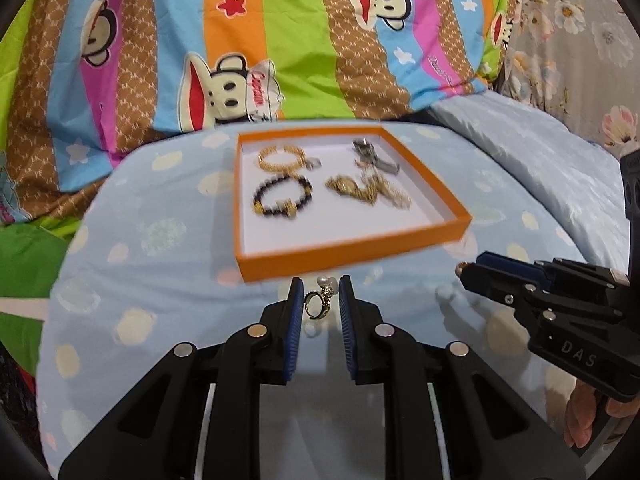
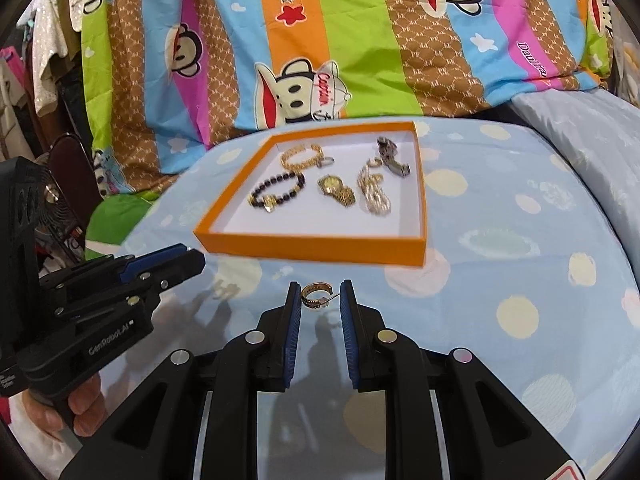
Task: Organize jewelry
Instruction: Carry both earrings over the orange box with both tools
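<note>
Left tongs point(image 1: 320, 294): standing part-open around a gold ring point(image 1: 317, 303) topped with pearls, gripping unclear.
Right tongs point(image 2: 320, 298): bracketing a gold hoop earring point(image 2: 314, 295), contact unclear.
Orange tray point(image 1: 348, 248): lying at 12 o'clock, holding bracelets and watches.

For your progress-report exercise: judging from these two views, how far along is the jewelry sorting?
Mostly done. Done: the orange tray already holds a gold bracelet, a dark bead bracelet, a gold watch, a chain and a silver watch. In hand: the left tool has a pearl ring between its fingers; the right tool has a gold earring. Left: setting both in the tray.
</note>
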The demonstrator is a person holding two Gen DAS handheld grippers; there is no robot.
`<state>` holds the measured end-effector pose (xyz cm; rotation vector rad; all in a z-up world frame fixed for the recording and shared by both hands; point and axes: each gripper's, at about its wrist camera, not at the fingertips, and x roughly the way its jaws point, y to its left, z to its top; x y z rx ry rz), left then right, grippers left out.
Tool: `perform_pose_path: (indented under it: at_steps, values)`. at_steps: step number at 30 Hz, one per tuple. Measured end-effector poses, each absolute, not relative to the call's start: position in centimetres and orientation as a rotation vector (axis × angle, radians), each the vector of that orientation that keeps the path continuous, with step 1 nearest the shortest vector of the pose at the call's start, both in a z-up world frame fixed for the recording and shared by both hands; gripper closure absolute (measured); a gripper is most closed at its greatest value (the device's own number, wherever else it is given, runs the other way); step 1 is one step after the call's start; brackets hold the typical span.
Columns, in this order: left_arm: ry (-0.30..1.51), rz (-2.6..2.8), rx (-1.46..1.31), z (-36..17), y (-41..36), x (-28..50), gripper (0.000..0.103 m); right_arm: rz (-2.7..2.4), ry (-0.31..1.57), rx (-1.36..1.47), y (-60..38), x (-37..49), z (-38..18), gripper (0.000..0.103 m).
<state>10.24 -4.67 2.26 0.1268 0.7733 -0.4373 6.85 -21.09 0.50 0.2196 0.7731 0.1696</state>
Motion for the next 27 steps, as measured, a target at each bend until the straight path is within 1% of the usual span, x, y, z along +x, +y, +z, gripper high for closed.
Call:
perform_pose_path:
  at_steps: [4,8,12,18,27]
  values:
    - [0.706,-0.422,0.125,5.1,-5.1,12.5,0.086,0.157,0.708,0.18,-21.2,8.9,3.5,0.085]
    - [0.677,-0.409,0.097,6.6,-6.2,15.3,0.086,0.139,0.676,0.205,-21.7,11.6,4.6,0.085]
    - [0.687,-0.394,0.081,5.7,-7.2,17.6,0.086,0.118,0.67,0.232,-22.1,13.5,3.6,0.085]
    - [0.763,-0.38,0.11,2.3,-8.0,19.0,0.086,0.109,0.74,0.232,-22.2,15.1,0.8,0.085]
    - [0.773,-0.379,0.117,1.8,-8.0,19.2,0.086,0.105,0.748,0.231,-22.2,15.4,0.1,0.085]
